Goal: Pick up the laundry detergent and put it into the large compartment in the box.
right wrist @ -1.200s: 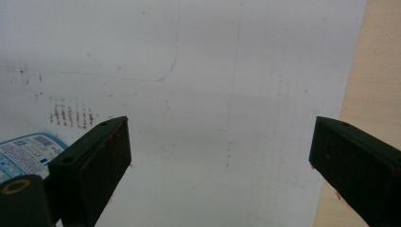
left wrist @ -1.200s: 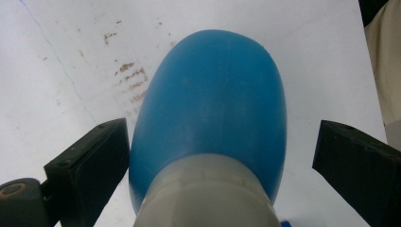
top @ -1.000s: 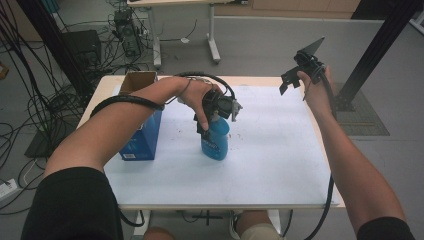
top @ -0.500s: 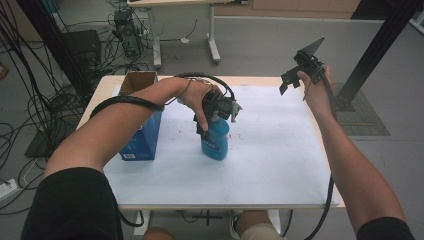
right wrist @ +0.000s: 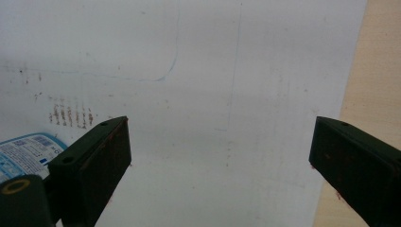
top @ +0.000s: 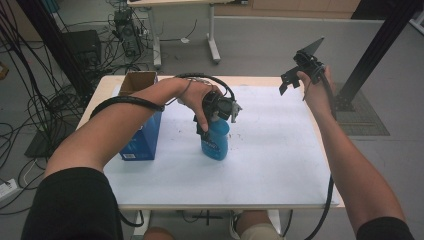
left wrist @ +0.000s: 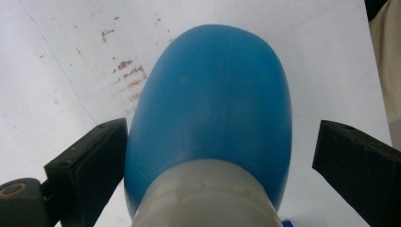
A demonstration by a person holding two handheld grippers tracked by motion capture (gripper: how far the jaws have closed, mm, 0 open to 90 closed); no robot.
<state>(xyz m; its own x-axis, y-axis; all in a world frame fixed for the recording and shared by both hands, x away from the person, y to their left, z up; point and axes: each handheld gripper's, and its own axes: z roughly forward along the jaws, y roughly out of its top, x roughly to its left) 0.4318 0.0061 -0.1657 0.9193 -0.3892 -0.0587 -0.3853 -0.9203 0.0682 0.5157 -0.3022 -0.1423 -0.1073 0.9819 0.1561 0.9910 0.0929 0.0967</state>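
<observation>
Blue bottle (top: 216, 142), upright, grey-collared

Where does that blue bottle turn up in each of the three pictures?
High view: the blue bottle stands at the middle of the white sheet, under the left hand-held gripper.
Left gripper view: it looms in the centre, between the open jaws, seen from above.
Right gripper view: a labelled corner at the lower left edge may be the bottle; I cannot be sure.
Shared landmark: the white sheet.
</observation>
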